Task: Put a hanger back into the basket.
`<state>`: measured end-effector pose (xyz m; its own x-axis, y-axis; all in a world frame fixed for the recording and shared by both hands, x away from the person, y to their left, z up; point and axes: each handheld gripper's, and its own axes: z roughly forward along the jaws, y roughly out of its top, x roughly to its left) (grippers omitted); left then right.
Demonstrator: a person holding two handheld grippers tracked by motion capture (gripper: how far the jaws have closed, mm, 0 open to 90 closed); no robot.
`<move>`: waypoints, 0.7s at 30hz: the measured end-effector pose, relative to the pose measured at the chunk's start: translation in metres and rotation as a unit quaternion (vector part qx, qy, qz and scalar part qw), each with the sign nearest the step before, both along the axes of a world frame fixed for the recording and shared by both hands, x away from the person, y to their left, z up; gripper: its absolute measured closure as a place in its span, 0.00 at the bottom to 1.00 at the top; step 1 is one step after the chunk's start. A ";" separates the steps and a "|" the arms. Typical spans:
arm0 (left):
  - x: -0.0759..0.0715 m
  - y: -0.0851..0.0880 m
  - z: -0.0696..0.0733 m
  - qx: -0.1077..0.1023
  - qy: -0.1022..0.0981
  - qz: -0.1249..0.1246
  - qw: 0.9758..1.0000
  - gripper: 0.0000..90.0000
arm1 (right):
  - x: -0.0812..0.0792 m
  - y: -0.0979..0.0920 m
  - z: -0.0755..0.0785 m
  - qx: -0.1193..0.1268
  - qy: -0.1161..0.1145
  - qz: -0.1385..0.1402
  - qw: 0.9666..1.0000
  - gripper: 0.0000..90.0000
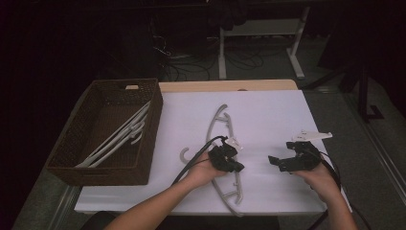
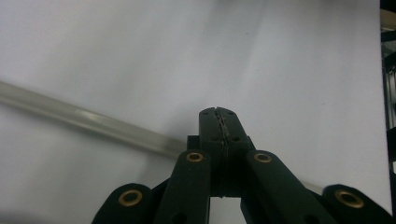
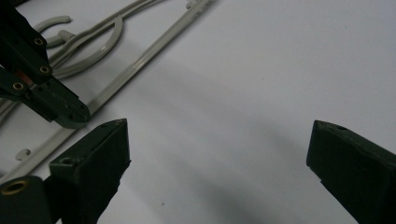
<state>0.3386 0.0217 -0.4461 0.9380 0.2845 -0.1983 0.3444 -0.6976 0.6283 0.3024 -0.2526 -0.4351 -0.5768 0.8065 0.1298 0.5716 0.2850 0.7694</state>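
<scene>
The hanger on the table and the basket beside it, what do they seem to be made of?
The hanger looks like pale grey plastic: thin moulded bars with a soft sheen. The basket looks like dark brown woven wicker or rattan, matte, with a visible weave on its walls; natural or synthetic cannot be told.

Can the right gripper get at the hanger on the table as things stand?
Probably yes. The right gripper has open jaws and bare white table between it and the hanger. The shut left gripper sits over the hanger's middle, so the ends look easier.
</scene>
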 end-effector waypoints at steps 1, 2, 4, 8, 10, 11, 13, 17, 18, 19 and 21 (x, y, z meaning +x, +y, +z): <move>0.001 0.005 0.003 -0.004 0.001 0.004 1.000 0.98 | -0.001 0.000 0.001 0.002 0.000 -0.001 1.000 0.07; 0.001 0.005 0.003 -0.004 0.001 0.004 1.000 0.95 | -0.001 0.000 0.001 0.002 0.000 -0.001 1.000 0.07; 0.001 0.026 0.013 -0.009 -0.014 0.020 1.000 0.89 | -0.001 0.004 0.004 0.001 0.006 -0.005 1.000 0.07; 0.002 0.054 0.021 -0.023 -0.025 0.042 0.999 0.70 | -0.003 0.013 0.008 -0.008 0.012 -0.005 1.000 0.07; 0.001 0.076 0.024 -0.029 -0.031 0.062 0.997 0.61 | -0.003 0.024 0.010 -0.011 0.023 -0.004 1.000 0.09; -0.001 0.092 0.025 -0.032 -0.029 0.076 0.996 0.58 | -0.003 0.028 0.011 -0.011 0.026 -0.003 1.000 0.10; -0.004 0.105 0.025 -0.030 -0.028 0.082 0.996 0.49 | -0.002 0.037 0.012 -0.013 0.034 -0.001 0.999 0.13; -0.009 0.126 0.024 -0.041 -0.035 0.093 0.994 0.39 | 0.000 0.058 0.011 -0.015 0.048 0.006 0.999 0.17; -0.009 0.126 0.024 -0.041 -0.035 0.093 0.994 0.37 | 0.000 0.058 0.011 -0.015 0.048 0.006 0.999 0.17; -0.009 0.130 0.024 -0.046 -0.035 0.096 0.994 0.35 | 0.001 0.068 0.009 -0.017 0.055 0.011 0.998 0.20; -0.009 0.131 0.024 -0.052 -0.036 0.099 0.993 0.30 | 0.003 0.078 0.007 -0.024 0.062 0.015 0.998 0.22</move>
<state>0.3298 0.1524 -0.4225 0.8782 0.4466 -0.1711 0.4205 -0.5505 0.7212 0.3057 -0.1744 -0.4286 -0.5825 0.7961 0.1638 0.6522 0.3375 0.6787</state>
